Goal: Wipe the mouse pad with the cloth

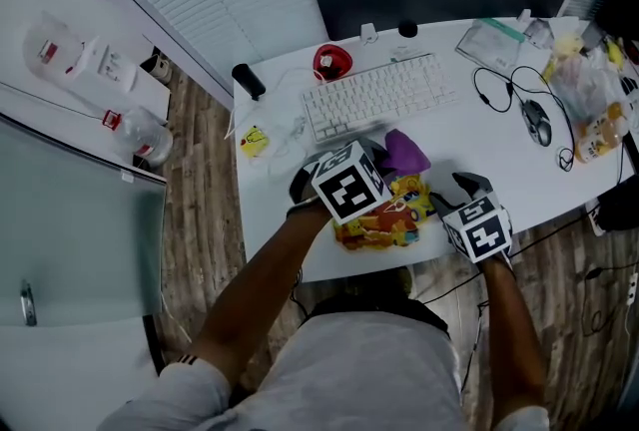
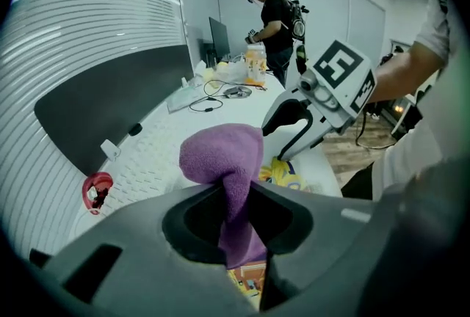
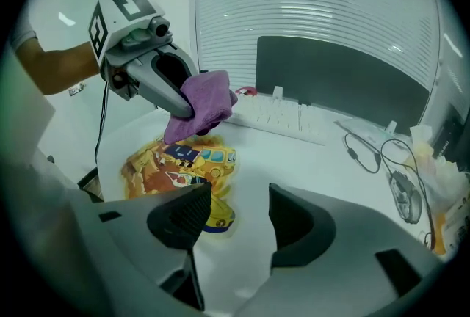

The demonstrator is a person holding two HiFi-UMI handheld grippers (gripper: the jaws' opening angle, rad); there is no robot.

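A yellow and orange cartoon-print mouse pad (image 1: pixel 384 216) (image 3: pixel 176 169) (image 2: pixel 283 172) lies near the front edge of the white desk (image 1: pixel 469 145). My left gripper (image 1: pixel 384 155) (image 2: pixel 236 194) is shut on a purple cloth (image 1: pixel 404 152) (image 2: pixel 224 161) (image 3: pixel 202 101), which hangs just above the pad's far end. My right gripper (image 1: pixel 461 188) (image 3: pixel 239 216) stands open over the pad's right edge, nothing between its jaws.
A white keyboard (image 1: pixel 377 93) lies just behind the pad. A red object (image 1: pixel 331 61) and a black cylinder (image 1: pixel 249 80) sit at the back left. A black mouse (image 1: pixel 537 123) with cables and bagged items (image 1: pixel 589 90) fill the right side. A person (image 2: pixel 275 18) stands far off.
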